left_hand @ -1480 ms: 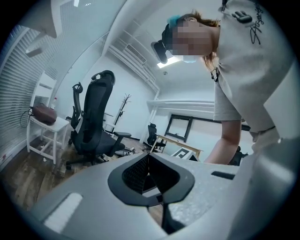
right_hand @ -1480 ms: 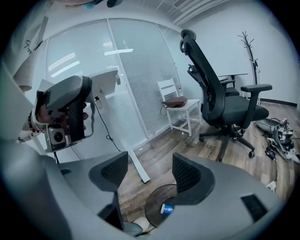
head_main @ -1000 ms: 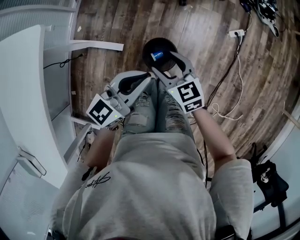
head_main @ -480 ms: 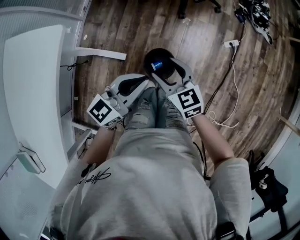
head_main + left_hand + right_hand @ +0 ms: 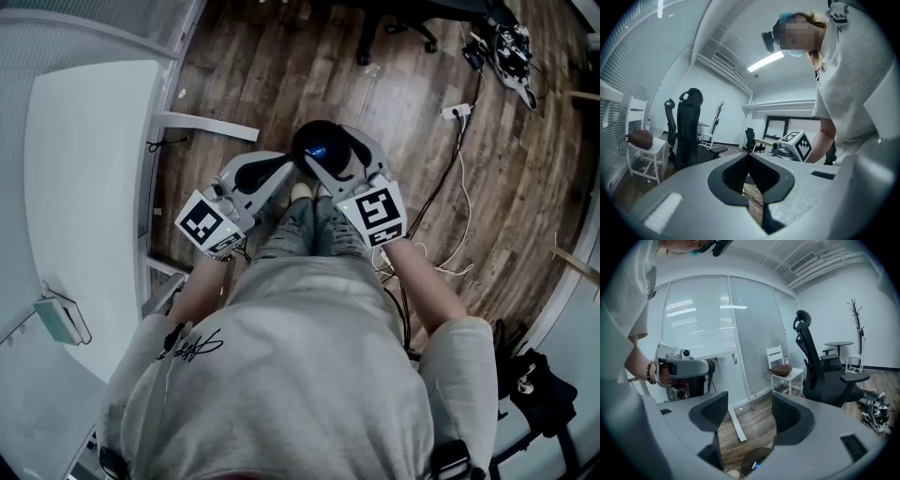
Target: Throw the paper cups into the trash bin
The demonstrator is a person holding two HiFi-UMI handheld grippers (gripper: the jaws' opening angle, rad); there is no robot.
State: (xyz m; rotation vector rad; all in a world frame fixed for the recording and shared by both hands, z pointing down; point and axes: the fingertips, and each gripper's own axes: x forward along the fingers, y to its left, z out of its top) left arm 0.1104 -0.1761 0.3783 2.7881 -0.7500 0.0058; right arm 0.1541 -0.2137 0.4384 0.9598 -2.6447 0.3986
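The right claw (image 5: 745,414) gapes wide and empty over the trash bin (image 5: 301,143), upper middle of the head view. The left claw (image 5: 748,158) is pinched together on nothing. No paper cup is visible. Both should probably lift straight up, clear of the rim.

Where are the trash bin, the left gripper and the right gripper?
trash bin (image 5: 307,131): head view, on its dark upper-left rim.
left gripper (image 5: 748,157): left gripper view, where its shut jaw tips meet.
right gripper (image 5: 749,411): right gripper view, in the gap midway between its open fingertips.
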